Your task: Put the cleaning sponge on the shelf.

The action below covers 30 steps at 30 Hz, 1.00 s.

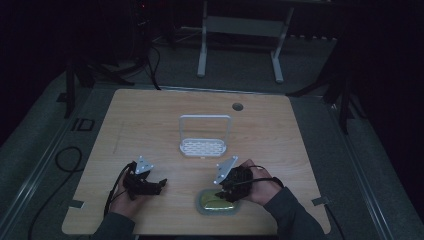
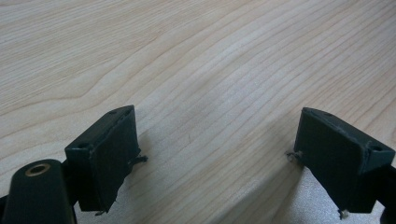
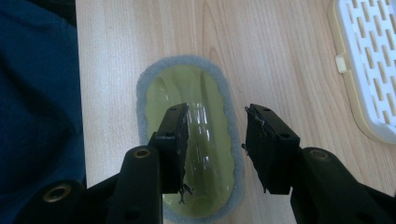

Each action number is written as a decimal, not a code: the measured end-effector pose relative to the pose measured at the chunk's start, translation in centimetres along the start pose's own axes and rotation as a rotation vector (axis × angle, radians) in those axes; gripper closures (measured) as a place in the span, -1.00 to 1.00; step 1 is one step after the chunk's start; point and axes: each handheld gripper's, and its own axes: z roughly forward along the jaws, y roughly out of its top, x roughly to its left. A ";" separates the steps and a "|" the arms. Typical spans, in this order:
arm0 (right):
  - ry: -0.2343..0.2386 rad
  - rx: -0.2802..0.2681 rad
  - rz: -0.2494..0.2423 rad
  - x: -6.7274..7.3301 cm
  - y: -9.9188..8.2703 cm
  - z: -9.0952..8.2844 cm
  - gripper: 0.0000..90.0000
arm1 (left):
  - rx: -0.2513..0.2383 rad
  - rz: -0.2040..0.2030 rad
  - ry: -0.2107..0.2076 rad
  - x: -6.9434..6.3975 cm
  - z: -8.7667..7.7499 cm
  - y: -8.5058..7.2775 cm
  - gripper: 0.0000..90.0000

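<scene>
Right gripper (image 3: 215,135) over yellow-green sponge (image 3: 205,116), jaws apart, pads not pressing on it (one jaw above sponge top, other out past its grey edge). Sponge flat on wooden table (image 1: 150,120), near front edge. Left gripper (image 2: 215,154) jaws wide apart over bare wood, nothing between. White rack (image 1: 204,137) stands mid-table, beyond both grippers.

Dim high view, bright sharp gripper views

Left tool (image 1: 161,185) open (resting low), right tool (image 1: 220,194) open
</scene>
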 end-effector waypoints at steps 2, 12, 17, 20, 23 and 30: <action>0.009 0.006 -0.005 0.0 0.2 0.0 0.27 | 0.001 0.001 0.000 0.0 0.0 0.0 -0.69; 0.031 0.035 -0.023 0.0 0.5 0.3 0.24 | 0.001 0.000 0.000 0.0 0.0 0.0 -0.69; 0.046 0.050 -0.025 0.0 0.6 0.4 0.23 | 0.000 0.000 0.000 0.0 0.0 0.0 -0.70; 0.053 0.059 -0.029 -0.1 0.6 0.5 0.23 | 0.001 0.001 0.000 0.0 0.0 0.0 -0.69; 0.059 0.068 -0.039 0.0 0.7 0.6 0.23 | 0.000 0.000 0.000 0.0 0.0 0.0 -0.70; 0.062 0.098 -0.047 -0.2 1.1 0.7 0.24 | 0.001 0.000 0.000 0.0 0.0 0.0 -0.69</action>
